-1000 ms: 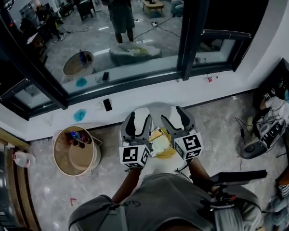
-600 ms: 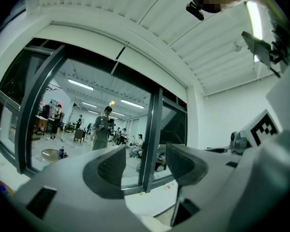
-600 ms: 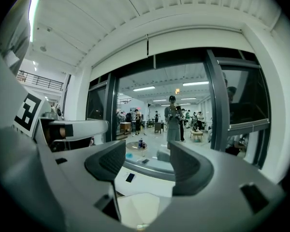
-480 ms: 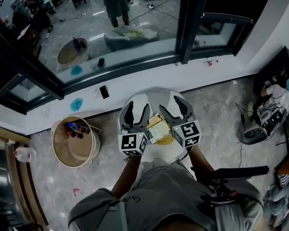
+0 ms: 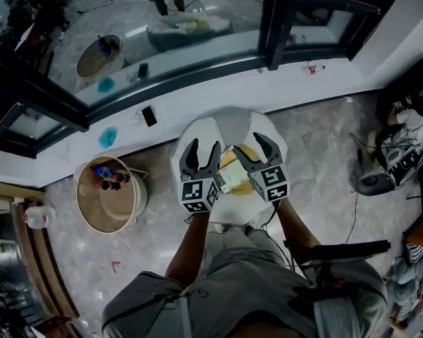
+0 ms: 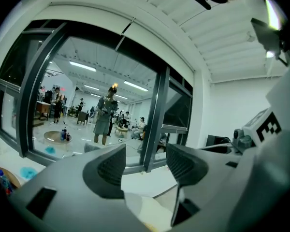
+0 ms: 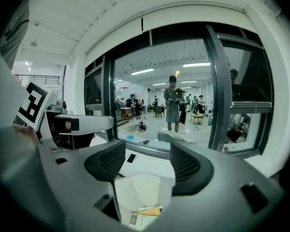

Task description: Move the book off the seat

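One wide dark-framed glass window [image 5: 197, 55] fills the top of the head view, with a white ledge [image 5: 218, 97] running under it. Below spreads a grey marbled floor [image 5: 324, 153]. At the middle stands a round white padded seat [image 5: 204, 131], and to its left, well apart, a round wooden tub [image 5: 120, 210] holding a few small bottles [image 5: 109, 178].

Over the seat hang both tools. The left gripper [image 5: 202, 155] has its jaws spread wide with only air between the ribbed pads. The right gripper [image 5: 252, 152] is likewise released, gripping nothing.

The thin pale book with a yellow patch on its cover [image 5: 234, 178] lies flat on the seat, between the two grippers and near their marker cubes. In the right gripper view it shows low behind the jaws, not between them.

A small dark flat phone [image 5: 149, 116] rests on the ledge.
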{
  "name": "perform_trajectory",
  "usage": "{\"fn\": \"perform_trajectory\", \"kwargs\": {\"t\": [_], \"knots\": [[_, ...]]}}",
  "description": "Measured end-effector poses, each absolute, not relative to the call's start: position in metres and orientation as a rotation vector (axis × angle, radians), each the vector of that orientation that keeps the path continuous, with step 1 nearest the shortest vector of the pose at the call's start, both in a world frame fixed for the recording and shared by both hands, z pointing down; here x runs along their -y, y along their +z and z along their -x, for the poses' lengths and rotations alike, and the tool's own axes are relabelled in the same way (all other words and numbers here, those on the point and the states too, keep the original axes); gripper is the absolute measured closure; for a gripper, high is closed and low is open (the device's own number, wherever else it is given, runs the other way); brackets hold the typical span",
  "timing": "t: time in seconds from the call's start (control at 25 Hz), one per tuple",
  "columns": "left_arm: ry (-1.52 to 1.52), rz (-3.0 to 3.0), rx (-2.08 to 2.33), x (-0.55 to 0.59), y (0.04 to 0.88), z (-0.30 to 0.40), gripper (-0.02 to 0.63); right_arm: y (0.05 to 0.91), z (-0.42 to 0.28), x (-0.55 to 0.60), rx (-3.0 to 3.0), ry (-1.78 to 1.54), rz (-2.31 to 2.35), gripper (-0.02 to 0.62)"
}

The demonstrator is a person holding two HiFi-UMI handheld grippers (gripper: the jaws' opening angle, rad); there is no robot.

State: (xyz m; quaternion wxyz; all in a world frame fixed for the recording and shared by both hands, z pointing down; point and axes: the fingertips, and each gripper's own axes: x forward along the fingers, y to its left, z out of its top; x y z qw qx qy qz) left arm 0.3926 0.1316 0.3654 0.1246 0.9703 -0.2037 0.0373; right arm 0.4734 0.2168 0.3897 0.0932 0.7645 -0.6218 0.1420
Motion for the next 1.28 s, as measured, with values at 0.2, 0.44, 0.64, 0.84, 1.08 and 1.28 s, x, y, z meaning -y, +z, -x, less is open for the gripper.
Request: {"fn": "perform_trajectory", "kwargs": {"t": [0.2, 0.44, 0.64, 0.84, 1.08, 1.28], "knots": [[0.210, -2.791, 0.599, -0.129, 0.420, -0.402, 0.335, 0.447, -0.485, -0.210, 1.836, 0.482, -2.228, 0.301], [0.320, -2.715, 0.615, -0.135, 0.504, -0.400, 0.334, 0.532, -0.482, -0.207, 1.852, 0.570, -2.149, 0.301], [0.427, -2.641, 0.624, -0.141, 0.585, -0.393, 0.334, 0.620, -0.472, -0.208, 1.861, 0.672, -2.030, 0.301], [0.485, -2.569, 0.656, -0.148, 0.664, -0.386, 0.334, 0.702, -0.465, -0.219, 1.858, 0.750, -1.958, 0.301], [0.543, -2.517, 0.666, -0.160, 0.761, -0.388, 0.334, 0.797, -0.465, -0.235, 1.840, 0.801, -1.865, 0.301], [0.591, -2.487, 0.676, -0.175, 0.841, -0.397, 0.334, 0.876, -0.477, -0.247, 1.825, 0.857, -1.811, 0.301]]}}
